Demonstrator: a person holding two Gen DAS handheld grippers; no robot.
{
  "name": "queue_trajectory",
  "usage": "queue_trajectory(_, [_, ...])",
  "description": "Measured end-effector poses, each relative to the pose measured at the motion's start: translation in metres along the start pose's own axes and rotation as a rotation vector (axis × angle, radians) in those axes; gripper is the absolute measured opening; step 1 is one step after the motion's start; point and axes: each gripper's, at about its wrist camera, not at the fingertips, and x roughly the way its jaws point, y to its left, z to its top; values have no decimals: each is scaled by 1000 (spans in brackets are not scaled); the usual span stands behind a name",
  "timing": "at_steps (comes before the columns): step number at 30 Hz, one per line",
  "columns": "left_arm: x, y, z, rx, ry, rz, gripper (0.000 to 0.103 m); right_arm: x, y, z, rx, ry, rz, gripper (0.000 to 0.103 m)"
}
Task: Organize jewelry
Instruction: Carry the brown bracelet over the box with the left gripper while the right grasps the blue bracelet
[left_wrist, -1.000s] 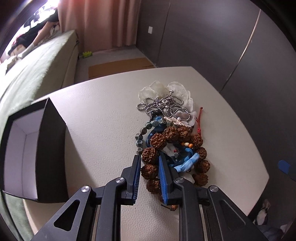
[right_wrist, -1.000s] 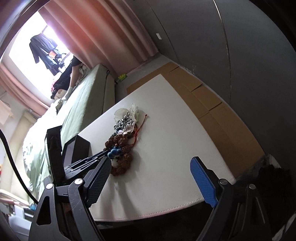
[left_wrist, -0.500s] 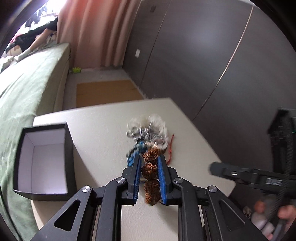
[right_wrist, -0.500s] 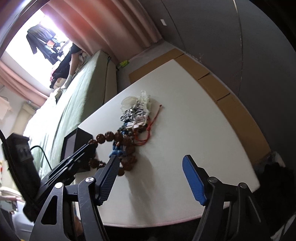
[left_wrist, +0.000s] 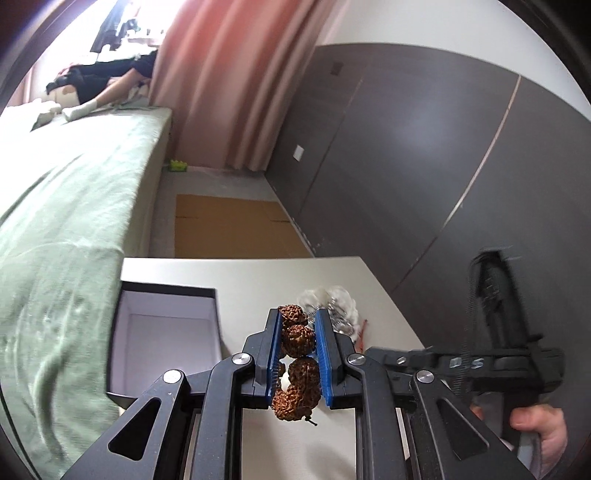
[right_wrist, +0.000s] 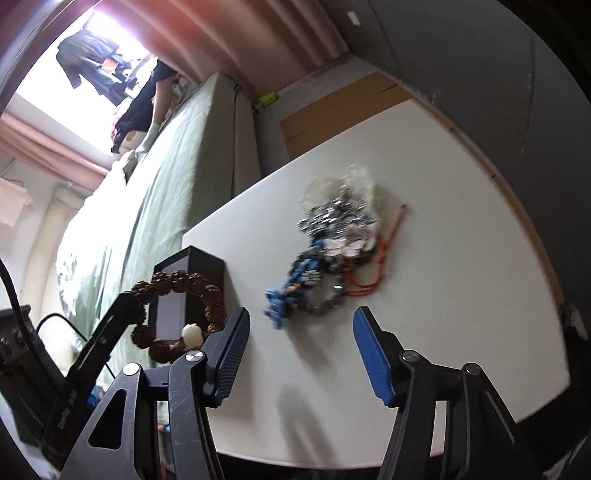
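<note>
The left gripper (left_wrist: 297, 360) is clamped narrow on a brown rudraksha-style bead bracelet (left_wrist: 295, 363), its blue pads pinching two or three of the knobbly beads so the rest of the loop hangs free. From the right wrist view the bracelet (right_wrist: 177, 314) shows as a full ring with one white bead at the bottom, dangling clear of the desk (right_wrist: 461, 258) and in front of the open black box (left_wrist: 162, 332). A pinch on one side of the loop makes sense: the beads are too bumpy to lie flat between the pads, and a hanging ring can be lowered into the box without dragging over its rim.

The box stands at the desk's left edge beside the green-covered bed (left_wrist: 66, 206); what shows of its pale inside is bare. It looks like the intended home for the bracelet.

The right gripper (right_wrist: 299, 352) has just been closing its jaws, yet they are half-wide with nothing between them. It hangs above the desk, aimed toward the remaining jewelry pile (right_wrist: 332, 251): a silver chain, blue and grey beads, a red cord and something pale and sheer, all tangled together and blurred. Likely it is lining up for the next piece while the left carries its load to the box
</note>
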Motion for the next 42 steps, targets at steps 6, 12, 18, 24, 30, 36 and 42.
queue_trajectory(6, [-16,24,7,-48,-41,31,19,44,16,0,-7,96,-39,51])
queue_trajectory(12, [-26,44,9,-72,-65,52,19,72,20,-6,-23,130,-103,38])
queue_trajectory(18, [-35,59,9,-86,-76,73,19,72,15,-7,-2,94,-69,2])
queue_trajectory(24, [-41,73,11,-123,-96,88,19,47,32,0,-48,6,8,2])
queue_trajectory(30, [-44,78,12,-137,-104,92,19,57,56,13,-124,77,-134,28])
queue_trajectory(36, [-49,82,12,-144,-110,98,19,82,54,14,-139,117,-217,55])
queue_trajectory(42, [-44,82,10,-135,-88,121,19,107,60,2,-222,120,-310,50])
